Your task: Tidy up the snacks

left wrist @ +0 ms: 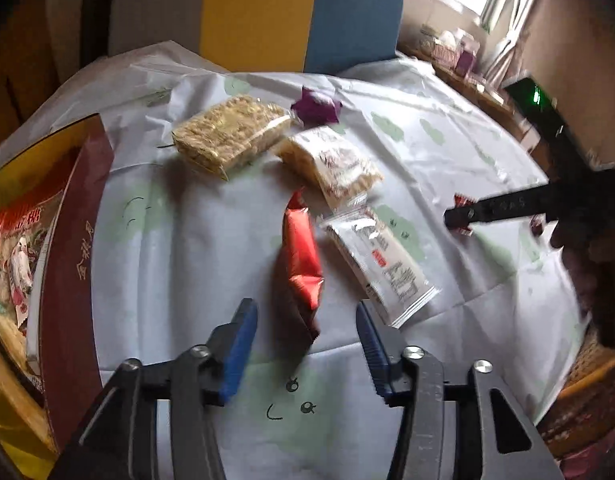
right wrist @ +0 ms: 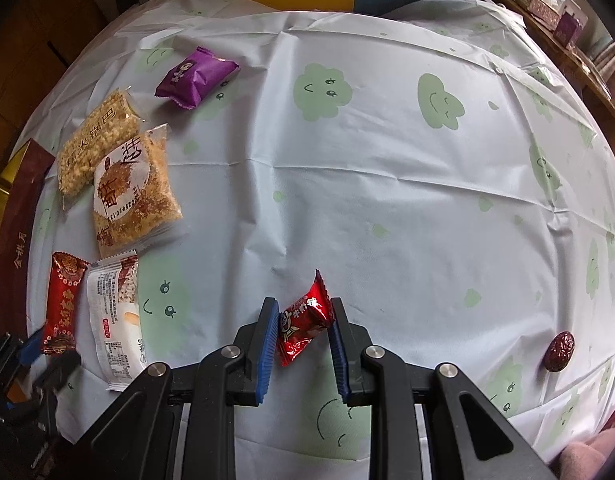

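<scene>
Right gripper [right wrist: 301, 330] jaws pinch a small red foil-wrapped candy [right wrist: 303, 322] near the worktop's [right wrist: 347, 184] front edge; next it needs carrying to the box; left gripper [left wrist: 305, 332] jaws spread, empty, above the red snack packet [left wrist: 301, 264]

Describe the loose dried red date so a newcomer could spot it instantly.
Start at the pale tablecloth printed with green smiling clouds, seen from the right wrist camera. Follow its near right edge, well away from the packets on the left. There lies the date: small, dark red, wrinkled, and unwrapped.
</scene>
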